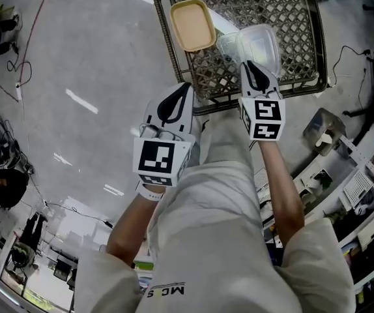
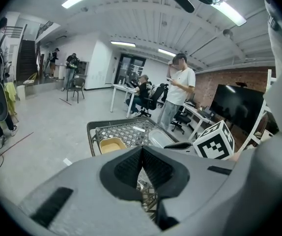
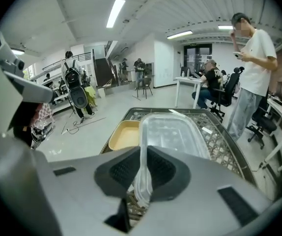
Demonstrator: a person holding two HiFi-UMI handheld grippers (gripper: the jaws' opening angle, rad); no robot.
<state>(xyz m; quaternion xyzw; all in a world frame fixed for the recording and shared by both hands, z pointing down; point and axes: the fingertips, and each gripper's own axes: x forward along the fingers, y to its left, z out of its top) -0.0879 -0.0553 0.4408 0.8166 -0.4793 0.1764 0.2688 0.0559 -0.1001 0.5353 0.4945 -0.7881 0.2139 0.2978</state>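
Clear plastic container (image 1: 257, 43) over the near edge of the wire-mesh basket (image 1: 174, 56), about midway along that edge, open side up and slightly tilted; resting on the mesh or lifted off it, not to be told. Pinched at its near rim by the right hand-held gripper (image 1: 251, 68), both ribbed pads pressed onto the thin plastic wall, seen edge-on in the right gripper view (image 3: 143, 154), with the rest of the container stretching away beyond the jaw tips toward the far edge. Just to the container's left, along the basket's left edge, a shallow tan tray (image 1: 192, 25), empty, flat on the mesh, close beside the container. Left hand-held gripper (image 1: 184, 91) just outside the basket's near-left corner, jaws pressed together with nothing between them, well apart from the container and short of the tray. Marker cubes (image 1: 263, 117) behind each pair of jaws. Below and around the basket, grey floor (image 1: 76, 57). Farther off, beyond the basket's far edge, a standing person in a white shirt (image 3: 256, 58), and office chairs and desks behind.
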